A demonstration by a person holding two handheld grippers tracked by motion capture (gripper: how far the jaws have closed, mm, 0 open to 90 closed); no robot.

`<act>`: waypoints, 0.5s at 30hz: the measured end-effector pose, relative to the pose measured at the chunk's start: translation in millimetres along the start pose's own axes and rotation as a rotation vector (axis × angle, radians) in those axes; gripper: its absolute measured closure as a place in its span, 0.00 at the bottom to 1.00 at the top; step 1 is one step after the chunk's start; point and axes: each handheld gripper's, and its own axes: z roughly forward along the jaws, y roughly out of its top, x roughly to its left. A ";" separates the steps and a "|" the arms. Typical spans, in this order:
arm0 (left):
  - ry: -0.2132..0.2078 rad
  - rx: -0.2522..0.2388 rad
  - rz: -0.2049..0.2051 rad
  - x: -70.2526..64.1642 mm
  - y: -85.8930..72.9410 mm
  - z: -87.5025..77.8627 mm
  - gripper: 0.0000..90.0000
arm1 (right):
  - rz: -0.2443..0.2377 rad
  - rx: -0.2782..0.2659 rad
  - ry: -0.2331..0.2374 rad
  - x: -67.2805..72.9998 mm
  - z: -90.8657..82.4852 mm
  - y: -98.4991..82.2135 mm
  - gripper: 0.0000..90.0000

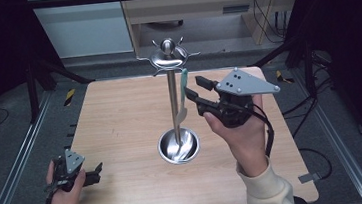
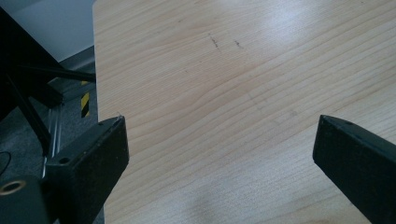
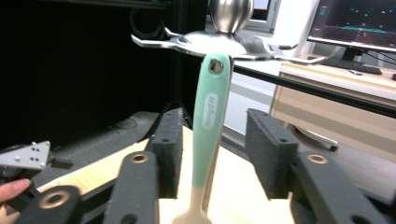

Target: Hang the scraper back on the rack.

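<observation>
Hanging by its hole from a hook of the steel rack (image 1: pixel 168 58), the mint-handled utensil (image 3: pixel 208 121) dangles beside the rack's pole, its pale head near the rack's dish-shaped base. The hanging looks done: the right gripper (image 3: pixel 212 154) has its jaws parted on either side of the handle, pads off it, so backing away is what remains. The left gripper (image 2: pixel 219 154) rests wide and empty on the wooden table (image 1: pixel 120 123), well left of the rack; beyond the rack are dark frames, a cabinet and grey floor.

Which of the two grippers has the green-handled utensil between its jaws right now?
The right gripper, raised beside the steel rack; the utensil stands between its open jaws. The left gripper rests empty.
</observation>
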 end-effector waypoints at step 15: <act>0.006 0.005 0.000 0.8 -0.5 -0.2 0.04 | 0.042 0.025 -0.117 -26.0 -15.1 -3.7 0.28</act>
